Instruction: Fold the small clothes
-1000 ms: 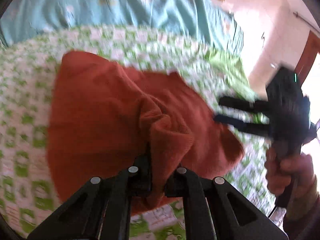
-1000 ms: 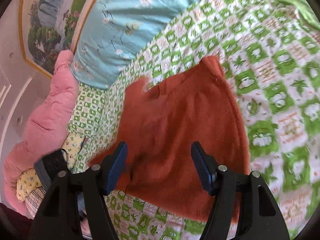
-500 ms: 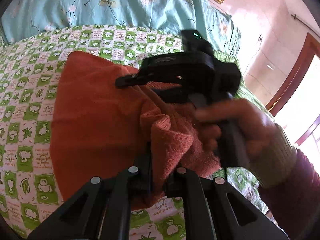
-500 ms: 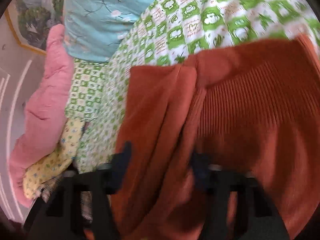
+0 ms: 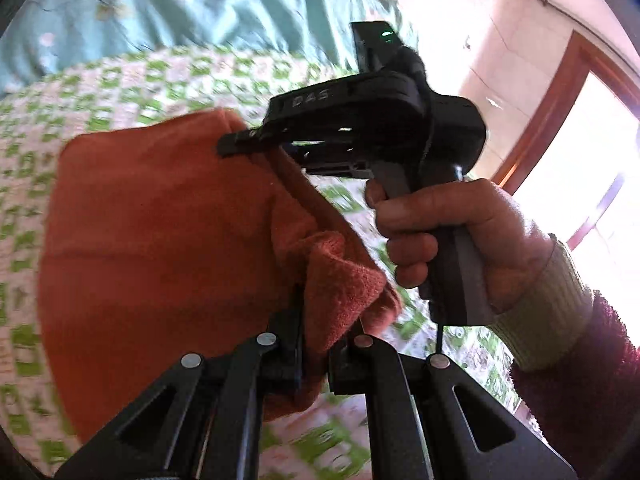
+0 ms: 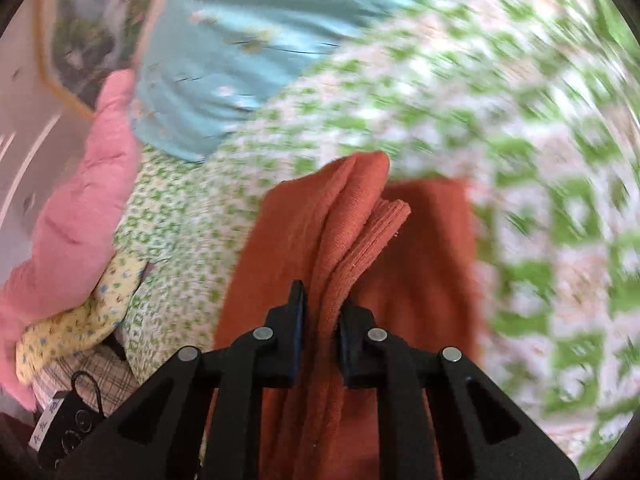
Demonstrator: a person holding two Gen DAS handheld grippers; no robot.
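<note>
- The right tongs (image 6: 320,320), which were spread wide over the garment (image 5: 160,248) a second ago, are now pinching a bunched edge of it; the ribbed hem is sticking up just past the tips.
- In the left view, the right tongs (image 5: 256,146) are biting the far edge of the cloth, with the hand (image 5: 448,240) gripping the handle below.
- The left tongs (image 5: 316,344) are keeping their pinch on a thick fold at the near edge, just as they were before.
- The garment is hanging between the two grips, its near part lifted while the rest is lying on the bed (image 6: 540,140), over the green checked cover.
- Both views are smearing, so I judge the cloth is being swung in mid-move.
- With both ends held, the fold is looking under way: one edge can be carried over the other.
- The risk I am seeing is the bunching at each grip; unless the cloth is drawn taut, the layers may be landing creased.
- A pink quilt (image 6: 72,208) and a blue pillow (image 6: 248,40) are lying at the head of the bed, well apart from the work.
</note>
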